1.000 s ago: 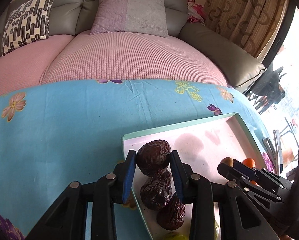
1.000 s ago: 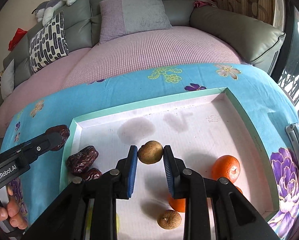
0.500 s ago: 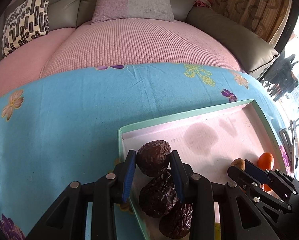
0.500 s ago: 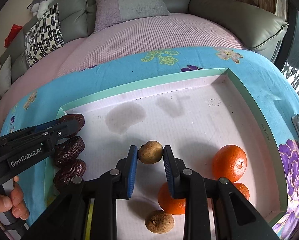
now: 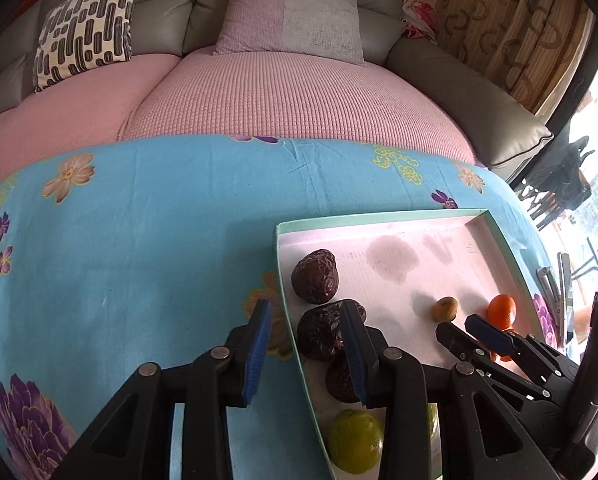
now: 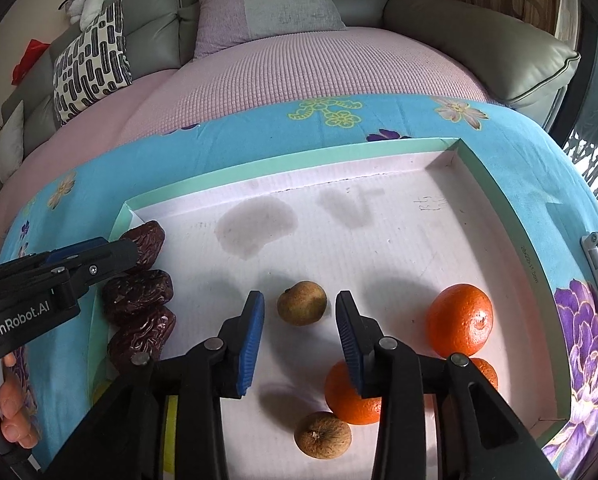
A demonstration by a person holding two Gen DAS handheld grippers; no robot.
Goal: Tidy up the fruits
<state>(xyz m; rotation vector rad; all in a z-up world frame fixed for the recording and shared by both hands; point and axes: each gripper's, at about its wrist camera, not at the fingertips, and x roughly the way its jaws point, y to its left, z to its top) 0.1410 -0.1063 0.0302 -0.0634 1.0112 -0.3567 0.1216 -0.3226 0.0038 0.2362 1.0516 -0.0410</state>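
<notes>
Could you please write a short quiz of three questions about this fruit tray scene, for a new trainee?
1. True or false: the left gripper is shut on a date.
2. Which fruit lies on the tray between the open fingers of the right gripper?
A. an orange
B. a small brown fruit
C. a lime
3. Fill in: the three dates lie along the tray's ____ wall, seen from the right wrist.

Key
1. False: its jaws are open, and the dates lie on the tray.
2. B, the small brown fruit; the oranges lie further right.
3. Left.
</notes>
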